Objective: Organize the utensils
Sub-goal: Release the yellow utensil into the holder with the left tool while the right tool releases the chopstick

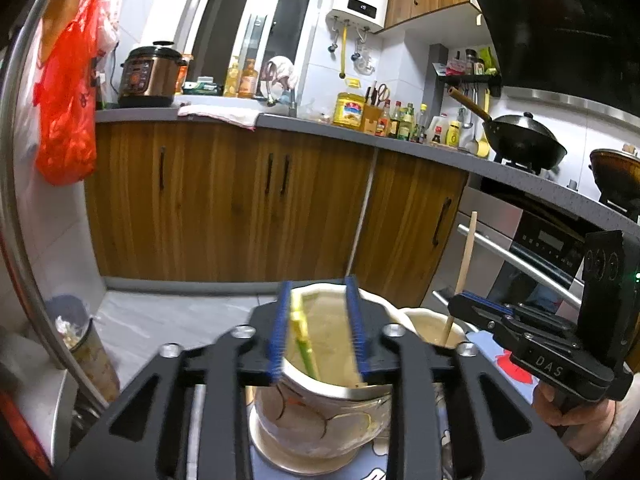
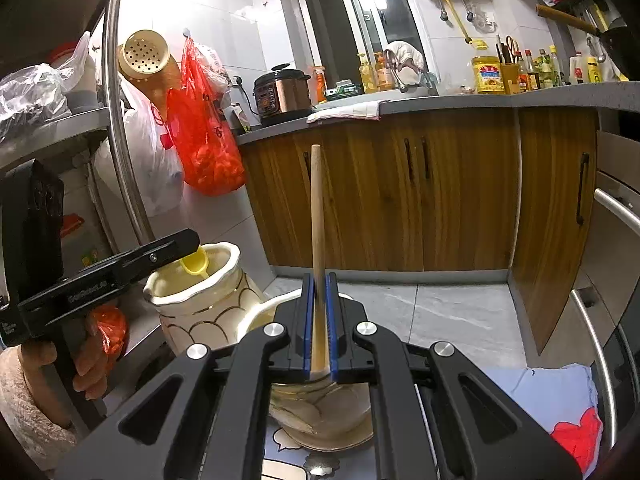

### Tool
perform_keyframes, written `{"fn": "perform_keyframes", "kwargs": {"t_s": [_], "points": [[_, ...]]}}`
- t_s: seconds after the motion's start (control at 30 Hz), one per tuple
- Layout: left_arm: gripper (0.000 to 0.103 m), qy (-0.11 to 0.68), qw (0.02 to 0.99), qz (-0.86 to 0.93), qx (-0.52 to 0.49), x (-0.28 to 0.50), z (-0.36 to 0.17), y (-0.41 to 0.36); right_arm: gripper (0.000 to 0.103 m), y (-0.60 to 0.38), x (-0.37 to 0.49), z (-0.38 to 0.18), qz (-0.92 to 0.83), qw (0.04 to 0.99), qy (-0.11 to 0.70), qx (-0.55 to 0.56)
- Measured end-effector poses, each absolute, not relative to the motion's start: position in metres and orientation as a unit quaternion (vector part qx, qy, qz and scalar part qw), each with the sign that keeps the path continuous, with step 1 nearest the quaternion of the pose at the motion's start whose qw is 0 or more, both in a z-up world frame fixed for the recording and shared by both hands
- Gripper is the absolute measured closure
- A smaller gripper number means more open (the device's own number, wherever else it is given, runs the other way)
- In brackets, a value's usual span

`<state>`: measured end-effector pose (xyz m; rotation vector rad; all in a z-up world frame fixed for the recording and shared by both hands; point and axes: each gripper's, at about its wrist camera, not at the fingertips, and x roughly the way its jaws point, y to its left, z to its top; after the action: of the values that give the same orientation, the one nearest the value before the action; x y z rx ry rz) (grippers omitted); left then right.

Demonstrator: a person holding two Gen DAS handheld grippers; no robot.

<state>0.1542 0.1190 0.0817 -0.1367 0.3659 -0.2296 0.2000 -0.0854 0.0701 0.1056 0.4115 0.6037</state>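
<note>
Right wrist: wooden stick (image 2: 318, 248) in cream jar (image 2: 320, 416), claw-held.

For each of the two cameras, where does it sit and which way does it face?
Left wrist: sits on the left gripper, facing the kitchen cabinets over a cream jar with a yellow utensil; right gripper visible.
Right wrist: sits on the right gripper, which clamps a wooden stick; left gripper visible.
Shared: both jars, both grippers.

Both grippers low, side by side.
Left gripper (image 1: 318, 330) jaws spread apart; right gripper (image 2: 320, 330) jaws pinched narrow. Bare hand (image 2: 86, 364) on left gripper's handle.
</note>
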Motion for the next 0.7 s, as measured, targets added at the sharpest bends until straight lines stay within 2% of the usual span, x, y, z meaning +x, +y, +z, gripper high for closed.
{"fn": "perform_keyframes", "kwargs": {"t_s": [0.13,0.27,0.43,0.5,0.7], "points": [[0.064,0.178,0.975,-0.112,-0.069,0.153,0.081,0.119,0.097,-0.086,0.206,0.068,0.292,0.931,0.209,0.061],[0.046,0.170,0.977,-0.102,-0.079,0.151,0.081,0.121,0.097,-0.089,0.211,0.062,0.289,0.929,0.221,0.071],[0.043,0.168,0.977,-0.099,-0.086,0.152,0.083,0.124,0.094,-0.089,0.212,0.062,0.291,0.928,0.222,0.074],[0.037,0.164,0.978,-0.096,-0.087,0.151,0.083,0.124,0.083,-0.090,0.212,0.061,0.295,0.926,0.222,0.078],[0.029,0.155,0.980,-0.085,-0.086,0.147,0.088,0.125,0.051,-0.094,0.209,0.066,0.300,0.924,0.220,0.087]]}}
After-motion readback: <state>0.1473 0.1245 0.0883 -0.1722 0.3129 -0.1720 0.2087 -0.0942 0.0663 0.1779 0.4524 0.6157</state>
